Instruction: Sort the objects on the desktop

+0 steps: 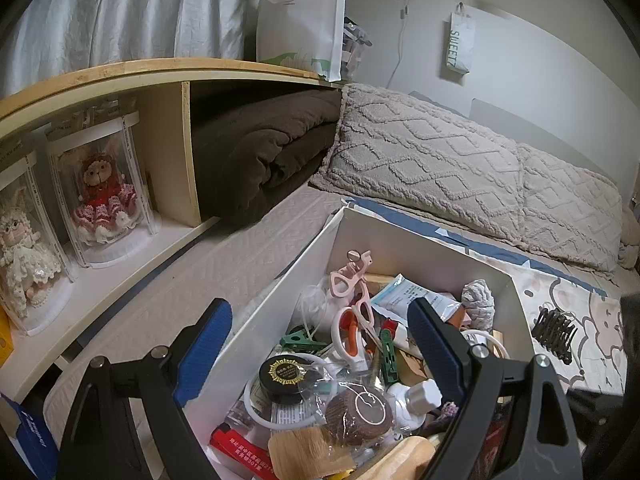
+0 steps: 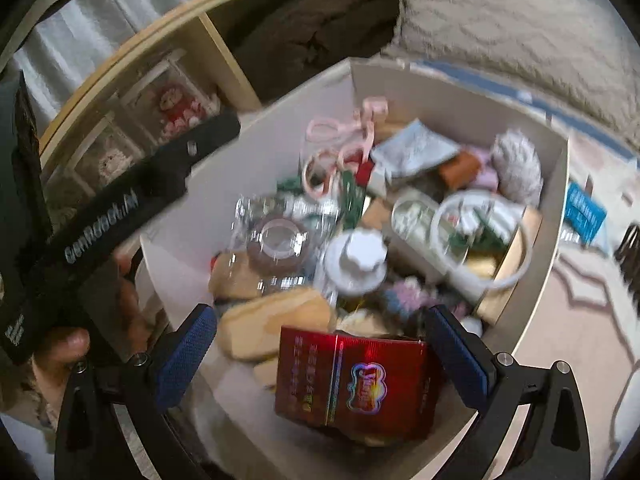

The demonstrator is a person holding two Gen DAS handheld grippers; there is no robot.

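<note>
A white cardboard box on the bed holds several small items: a black round tin, a brown tape roll, pink eyelash curlers and white-and-orange scissors. My left gripper is open and straddles the box's left wall, one finger outside and one inside. In the blurred right wrist view, my right gripper stands open over the box. A red pack lies between its fingers, next to the right one, with a gap on the left. A hand holds the left gripper's black body.
A dark hair claw and a blue packet lie on the patterned sheet right of the box. Left stands a wooden shelf with dolls in clear cases and a folded brown blanket. Grey pillows line the wall behind.
</note>
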